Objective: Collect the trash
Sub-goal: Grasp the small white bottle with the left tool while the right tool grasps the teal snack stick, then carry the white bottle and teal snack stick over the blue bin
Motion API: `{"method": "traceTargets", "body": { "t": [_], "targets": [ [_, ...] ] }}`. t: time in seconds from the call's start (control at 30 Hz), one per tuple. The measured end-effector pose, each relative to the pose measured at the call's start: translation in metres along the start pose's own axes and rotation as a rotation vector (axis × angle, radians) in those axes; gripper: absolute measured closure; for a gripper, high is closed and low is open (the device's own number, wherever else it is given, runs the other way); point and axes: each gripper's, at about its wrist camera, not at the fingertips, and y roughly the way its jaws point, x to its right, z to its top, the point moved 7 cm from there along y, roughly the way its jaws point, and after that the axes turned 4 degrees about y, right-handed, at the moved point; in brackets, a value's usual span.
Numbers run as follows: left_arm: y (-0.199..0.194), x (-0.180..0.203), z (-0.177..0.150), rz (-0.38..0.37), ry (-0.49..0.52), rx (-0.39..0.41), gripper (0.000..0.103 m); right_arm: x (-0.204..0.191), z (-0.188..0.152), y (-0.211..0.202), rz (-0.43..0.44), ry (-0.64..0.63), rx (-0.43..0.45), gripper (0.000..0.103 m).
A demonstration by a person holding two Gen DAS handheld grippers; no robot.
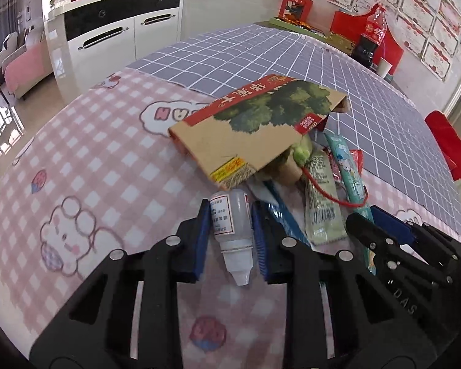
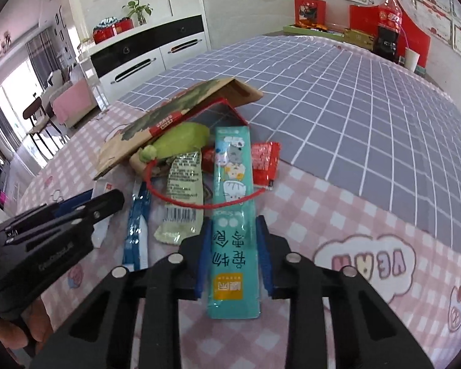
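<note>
A pile of trash lies on the pink checked tablecloth (image 1: 76,166). My left gripper (image 1: 230,215) is shut on a small white dropper bottle (image 1: 233,230), its nozzle pointing back at the camera. My right gripper (image 2: 233,227) is shut on a long teal cartoon-printed packet (image 2: 233,212); that packet also shows in the left wrist view (image 1: 347,166). Behind them lie a brown cardboard box with a green tree print (image 1: 255,126), a pale green wrapper (image 2: 183,190), a blue-and-white wrapper (image 2: 136,233), a red foil wrapper (image 2: 264,160) and a red string loop (image 2: 181,201).
A grey grid cloth (image 1: 261,49) covers the far half of the table. At the far right stand a cola bottle (image 1: 376,27), a white cup (image 1: 384,67) and red boxes (image 1: 295,4). A white cabinet (image 1: 113,33) stands beyond the table's left edge.
</note>
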Motion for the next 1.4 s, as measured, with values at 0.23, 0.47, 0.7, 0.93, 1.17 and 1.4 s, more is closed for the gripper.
{"method": "traceTargets", "body": {
  "t": [0.23,0.47,0.7,0.93,1.17,1.4],
  "targets": [
    [-0.031,0.001,-0.009,0.015,0.008,0.037,0.079,0.007,-0.013,-0.033,0.063,0.065,0.055,0.075],
    [-0.052,0.017,-0.011,0.023,0.040,0.053,0.079,0.019,-0.027,-0.067,0.120,0.113,0.111,0.075],
    [-0.073,0.054,-0.015,-0.006,0.073,0.074,0.079,0.028,-0.039,-0.090,0.159,0.133,0.132,0.075],
    [-0.096,0.073,-0.019,0.001,0.094,0.106,0.079,0.022,-0.043,-0.103,0.193,0.124,0.152,0.075],
    [-0.118,0.071,-0.019,0.004,0.088,0.141,0.079,0.014,-0.046,-0.120,0.214,0.118,0.179,0.075],
    [-0.135,0.060,-0.022,-0.004,0.075,0.169,0.079,-0.006,-0.049,-0.134,0.219,0.093,0.201,0.075]
  ]
}}
